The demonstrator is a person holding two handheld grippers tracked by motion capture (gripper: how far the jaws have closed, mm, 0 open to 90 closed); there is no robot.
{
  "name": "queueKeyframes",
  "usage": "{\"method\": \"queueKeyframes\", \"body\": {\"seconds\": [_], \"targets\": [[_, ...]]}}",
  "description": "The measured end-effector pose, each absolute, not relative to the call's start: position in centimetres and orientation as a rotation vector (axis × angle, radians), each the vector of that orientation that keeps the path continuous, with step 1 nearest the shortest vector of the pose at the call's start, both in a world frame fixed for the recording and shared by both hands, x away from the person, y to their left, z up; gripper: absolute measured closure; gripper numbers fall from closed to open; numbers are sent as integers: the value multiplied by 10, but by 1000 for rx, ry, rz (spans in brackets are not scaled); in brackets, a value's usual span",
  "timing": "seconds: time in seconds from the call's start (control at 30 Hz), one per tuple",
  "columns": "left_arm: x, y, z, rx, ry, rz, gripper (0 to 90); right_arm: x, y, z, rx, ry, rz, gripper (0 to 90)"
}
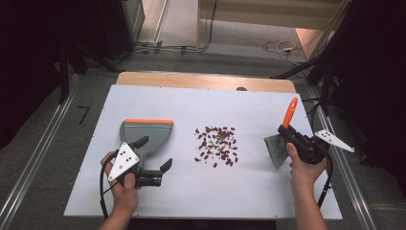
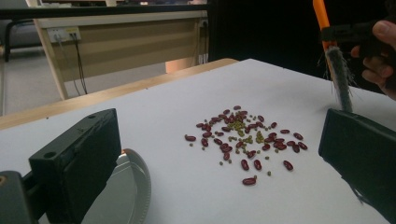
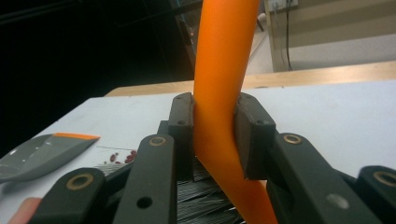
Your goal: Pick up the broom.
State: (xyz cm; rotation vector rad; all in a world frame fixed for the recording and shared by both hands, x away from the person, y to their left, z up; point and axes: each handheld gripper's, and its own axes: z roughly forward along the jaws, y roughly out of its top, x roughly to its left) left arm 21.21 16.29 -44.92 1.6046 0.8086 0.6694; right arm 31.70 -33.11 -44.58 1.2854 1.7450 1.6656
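Note:
A grey dustpan (image 1: 146, 130) with an orange lip lies left of centre on the white table top. My left gripper (image 1: 154, 154) hovers at its near end, jaws wide open with nothing between them; the pan's rim (image 2: 133, 182) shows beside the left jaw. A scatter of red and green beans (image 1: 218, 145) (image 2: 245, 135) lies mid-table. My right gripper (image 1: 288, 130) is shut on the orange handle (image 3: 219, 126) of a hand brush, held off the table at the right. Its grey bristles (image 1: 274, 149) (image 3: 201, 198) hang toward the beans.
The white board (image 1: 258, 191) rests on a wooden table whose far edge (image 1: 206, 80) shows behind it. Cables lie on the floor beyond. Dark stands flank the table at the right. A hand holding the brush (image 2: 338, 79) shows at the far right of the left gripper view.

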Motion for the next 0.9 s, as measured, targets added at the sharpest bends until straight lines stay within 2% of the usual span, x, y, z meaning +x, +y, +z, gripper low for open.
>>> {"method": "queueKeyframes", "body": {"seconds": [0.53, 0.9], "targets": [[230, 143, -440, 1642, 738, 599, 0, 307, -295, -423, 1164, 1778, 1701, 691], [250, 110, -436, 1662, 714, 527, 15, 300, -272, -413, 1096, 1810, 1763, 691]]}}
